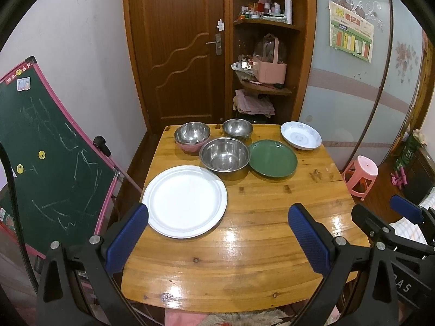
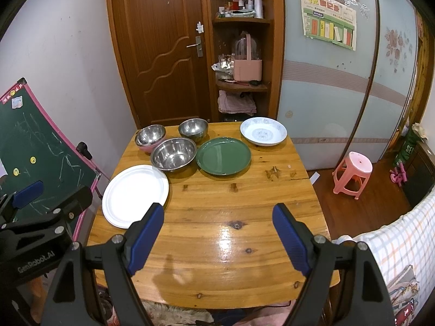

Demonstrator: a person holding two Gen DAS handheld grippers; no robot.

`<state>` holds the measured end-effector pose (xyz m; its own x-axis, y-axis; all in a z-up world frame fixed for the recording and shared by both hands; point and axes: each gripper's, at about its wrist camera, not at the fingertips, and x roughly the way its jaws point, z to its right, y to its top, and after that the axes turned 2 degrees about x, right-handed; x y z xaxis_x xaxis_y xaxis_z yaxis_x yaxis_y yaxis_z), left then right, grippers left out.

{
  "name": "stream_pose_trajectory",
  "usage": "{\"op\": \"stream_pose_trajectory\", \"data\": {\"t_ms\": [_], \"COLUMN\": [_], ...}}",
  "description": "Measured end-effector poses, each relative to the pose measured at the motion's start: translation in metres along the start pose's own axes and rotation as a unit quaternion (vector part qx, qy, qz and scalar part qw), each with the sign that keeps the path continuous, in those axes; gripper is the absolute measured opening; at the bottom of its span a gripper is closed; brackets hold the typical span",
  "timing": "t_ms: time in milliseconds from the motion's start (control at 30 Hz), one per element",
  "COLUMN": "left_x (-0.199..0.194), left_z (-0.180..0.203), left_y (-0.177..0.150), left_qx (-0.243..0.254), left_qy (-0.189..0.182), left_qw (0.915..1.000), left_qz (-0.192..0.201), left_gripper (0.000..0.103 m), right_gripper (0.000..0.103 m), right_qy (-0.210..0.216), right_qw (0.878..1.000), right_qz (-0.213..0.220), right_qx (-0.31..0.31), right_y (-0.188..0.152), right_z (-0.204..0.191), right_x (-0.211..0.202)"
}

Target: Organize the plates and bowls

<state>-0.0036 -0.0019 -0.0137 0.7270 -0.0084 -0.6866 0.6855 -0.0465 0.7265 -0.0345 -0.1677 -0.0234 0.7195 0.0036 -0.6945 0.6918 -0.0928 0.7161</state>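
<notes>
On the wooden table (image 1: 244, 244) lie a large white plate (image 1: 185, 201) at the left, a green plate (image 1: 272, 158) in the middle and a patterned white dish (image 1: 300, 135) at the far right. Three steel bowls stand behind: a big one (image 1: 224, 154), a small one (image 1: 237, 128), and one nested in a pink bowl (image 1: 192, 135). My left gripper (image 1: 217, 217) is open above the near table, empty. My right gripper (image 2: 218, 217) is open too, holding nothing. The same white plate (image 2: 135, 195), green plate (image 2: 223, 156) and patterned dish (image 2: 263, 131) show in the right wrist view.
A green chalkboard (image 1: 51, 157) leans left of the table. A pink stool (image 2: 353, 174) stands on the floor at the right, near a checked cloth (image 2: 402, 241). Behind the table are a wooden door (image 1: 176, 54) and cluttered shelves (image 1: 263, 54).
</notes>
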Motion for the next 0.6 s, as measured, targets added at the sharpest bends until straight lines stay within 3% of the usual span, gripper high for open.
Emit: {"op": "stream_pose_trajectory", "data": {"t_ms": [600], "left_x": [0.0035], "left_z": [-0.0015], "left_y": [-0.0032], "left_qx": [0.001], "left_qy": [-0.002], "left_qw": [0.9999], "left_qz": [-0.012], "left_gripper": [0.102], "right_gripper": [0.083], "right_qy": [0.001], "right_qw": [1.0], "right_qz": [-0.009], "right_qx": [0.001], "right_y": [-0.0076], "right_z": [-0.0005], "right_x": [0.0054]}}
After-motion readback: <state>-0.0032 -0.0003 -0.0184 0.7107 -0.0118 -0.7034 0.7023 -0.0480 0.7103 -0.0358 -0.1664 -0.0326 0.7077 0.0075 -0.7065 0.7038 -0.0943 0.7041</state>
